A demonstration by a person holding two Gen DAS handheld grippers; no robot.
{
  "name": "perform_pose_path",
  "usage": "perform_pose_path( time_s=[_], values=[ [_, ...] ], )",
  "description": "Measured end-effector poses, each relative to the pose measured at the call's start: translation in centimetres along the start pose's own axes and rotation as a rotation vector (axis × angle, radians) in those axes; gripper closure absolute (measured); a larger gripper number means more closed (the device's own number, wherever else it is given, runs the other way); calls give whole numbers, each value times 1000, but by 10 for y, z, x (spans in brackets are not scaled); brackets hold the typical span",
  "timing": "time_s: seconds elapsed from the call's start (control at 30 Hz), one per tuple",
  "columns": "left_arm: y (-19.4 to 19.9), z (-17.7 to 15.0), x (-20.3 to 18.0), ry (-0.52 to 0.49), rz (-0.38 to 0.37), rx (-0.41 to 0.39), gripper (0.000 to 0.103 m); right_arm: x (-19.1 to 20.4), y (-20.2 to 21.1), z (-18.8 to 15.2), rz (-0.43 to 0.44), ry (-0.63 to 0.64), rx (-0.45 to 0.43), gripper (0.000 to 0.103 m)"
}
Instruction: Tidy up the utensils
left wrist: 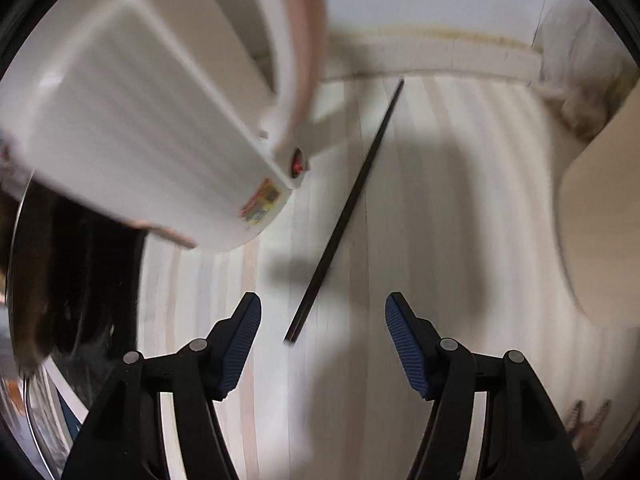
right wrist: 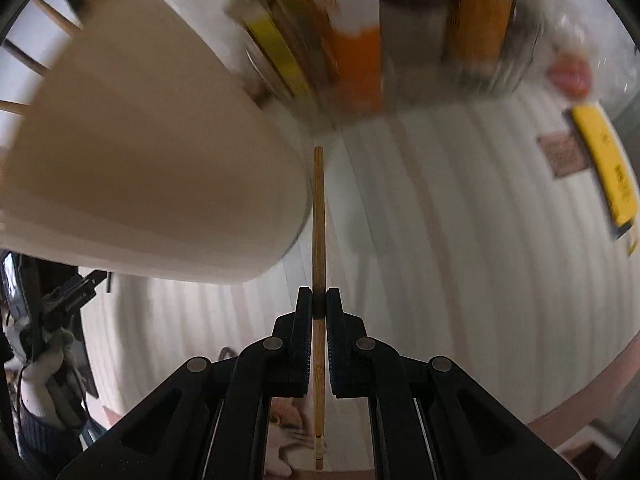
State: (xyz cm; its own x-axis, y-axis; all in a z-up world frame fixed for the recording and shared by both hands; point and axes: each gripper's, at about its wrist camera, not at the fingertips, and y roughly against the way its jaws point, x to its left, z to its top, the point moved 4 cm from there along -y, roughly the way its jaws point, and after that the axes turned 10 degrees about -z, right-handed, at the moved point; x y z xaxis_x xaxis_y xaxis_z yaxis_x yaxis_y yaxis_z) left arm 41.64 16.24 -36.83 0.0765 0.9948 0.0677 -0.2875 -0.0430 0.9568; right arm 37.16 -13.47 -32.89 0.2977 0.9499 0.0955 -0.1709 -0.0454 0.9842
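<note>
Chopsticks being sorted. Left gripper hanging over dark chopstick lying on striped bench, jaws apart, empty. Right gripper gripping bamboo chopstick beside beige cup. Next, likely: left jaws needing to straddle and pinch dark stick.

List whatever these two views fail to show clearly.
- Left wrist view: the white container is motion-blurred; its sticker is unreadable and its inside is hidden.
- Left wrist view: dark clutter at the left edge is blurred and cut off.
- Right wrist view: packages behind the beige cup are smeared, labels illegible.
- Right wrist view: the bamboo chopstick runs partly behind the right claw.
</note>
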Motion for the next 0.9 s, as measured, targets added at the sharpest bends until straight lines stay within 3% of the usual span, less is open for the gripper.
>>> perform_pose_path(
  time_s=[0.1,0.17,0.2,0.27,0.3,0.47,0.57,0.77,0.9],
  values=[
    [-20,7,3,11,-21,39,40,4,-18,-3,0,-30,22,96],
    [-21,12,9,47,-48,25,46,8,-29,-3,2,-44,36,96],
    [-22,14,10,52,-60,29,65,11,-32,-4,0,-45,39,96],
    [-22,16,12,68,-97,29,89,14,-39,-4,-4,-49,53,96],
    [-22,16,11,64,-109,27,94,16,-42,-4,-3,-51,60,96],
    [-18,4,2,39,-99,28,99,19,-45,-8,-18,-39,79,96],
    [-7,-23,-6,61,-114,39,99,18,-42,-13,-36,-16,82,96],
    [27,-116,-30,153,-200,120,99,6,-28,-34,-69,45,97,96],
    [45,-184,-54,222,-302,208,99,-2,-27,-49,-96,98,111,96]
  ],
)
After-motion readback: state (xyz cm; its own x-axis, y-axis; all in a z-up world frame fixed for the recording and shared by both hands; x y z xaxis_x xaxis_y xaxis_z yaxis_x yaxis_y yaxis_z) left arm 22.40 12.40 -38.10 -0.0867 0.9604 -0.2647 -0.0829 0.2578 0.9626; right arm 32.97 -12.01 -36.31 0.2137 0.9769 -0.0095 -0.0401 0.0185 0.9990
